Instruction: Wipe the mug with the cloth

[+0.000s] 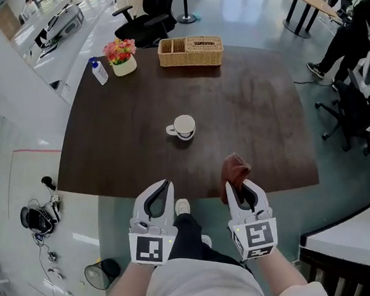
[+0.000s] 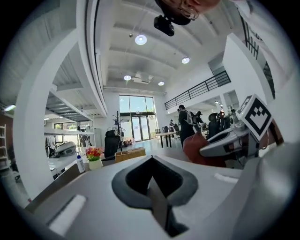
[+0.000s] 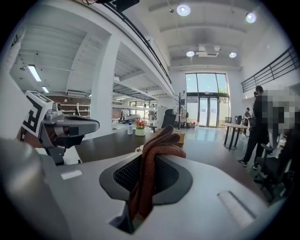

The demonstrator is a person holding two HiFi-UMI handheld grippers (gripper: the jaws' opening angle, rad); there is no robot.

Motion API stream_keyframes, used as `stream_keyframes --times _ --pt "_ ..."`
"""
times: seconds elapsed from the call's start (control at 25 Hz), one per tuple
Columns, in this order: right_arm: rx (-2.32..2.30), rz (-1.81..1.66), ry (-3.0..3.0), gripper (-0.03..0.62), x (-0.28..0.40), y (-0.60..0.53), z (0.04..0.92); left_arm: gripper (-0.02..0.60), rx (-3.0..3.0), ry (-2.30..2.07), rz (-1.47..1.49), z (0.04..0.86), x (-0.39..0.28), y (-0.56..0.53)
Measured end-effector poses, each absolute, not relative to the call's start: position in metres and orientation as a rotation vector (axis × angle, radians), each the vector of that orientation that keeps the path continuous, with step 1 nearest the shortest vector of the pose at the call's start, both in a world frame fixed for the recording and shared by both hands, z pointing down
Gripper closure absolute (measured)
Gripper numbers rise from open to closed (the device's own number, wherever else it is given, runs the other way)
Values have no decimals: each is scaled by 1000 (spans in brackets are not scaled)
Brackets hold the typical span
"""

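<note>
**Q:** State the position of the mug [image 1: 184,127].

**A:** It stands upright near the middle of the dark brown tabletop [image 1: 258,105], handle to the left, with nothing touching it.

**Q:** State the condition of the left gripper [image 1: 164,186].

**A:** Its jaws are clenched together with nothing between them. It is held nearer than the mug and slightly left, off the near edge of the tabletop.

**Q:** And the right gripper [image 1: 243,185]?

**A:** Its jaws are clamped on the cloth [image 1: 234,170], a rust-red fabric bunched into folds that rise above the jaw tips. The cloth sits nearer than the mug and to its right, over the near edge of the tabletop, well apart from the mug.

**Q:** List the other items on the surface.

**A:** Beyond the mug, at the far edge, is a wicker basket [image 1: 191,51] with compartments. Beyond the mug to the left are a pot of flowers [image 1: 121,55] and, just beside it, a white bottle [image 1: 99,72] with a blue cap.

**Q:** Describe the room.

**A:** It is an open hall with a glossy pale floor [image 1: 237,4]. A black office chair [image 1: 148,21] stands beyond the basket. A seated person [image 1: 349,33] is far to the right of the mug. Cables and headphones [image 1: 37,218] lie on the floor to the left. The right gripper view shows tall glass doors [image 3: 206,101] and round ceiling lights [image 3: 183,10].
</note>
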State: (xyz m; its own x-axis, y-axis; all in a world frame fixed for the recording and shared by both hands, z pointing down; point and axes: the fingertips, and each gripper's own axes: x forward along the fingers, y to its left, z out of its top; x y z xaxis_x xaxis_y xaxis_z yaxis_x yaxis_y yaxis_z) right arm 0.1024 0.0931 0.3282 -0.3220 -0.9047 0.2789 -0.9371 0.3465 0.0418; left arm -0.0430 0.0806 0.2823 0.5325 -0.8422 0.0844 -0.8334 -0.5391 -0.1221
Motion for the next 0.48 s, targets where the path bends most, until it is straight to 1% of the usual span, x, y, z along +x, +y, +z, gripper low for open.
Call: stream_keyframes --times 0.24,0.48 --pt "1637 204 -2372 513 106 167 322 581 -2696 1394 -179 267 -26 160" --pt "1658 151 -2404 513 84 224 303 581 -2677 1407 -178 259 -50 212"
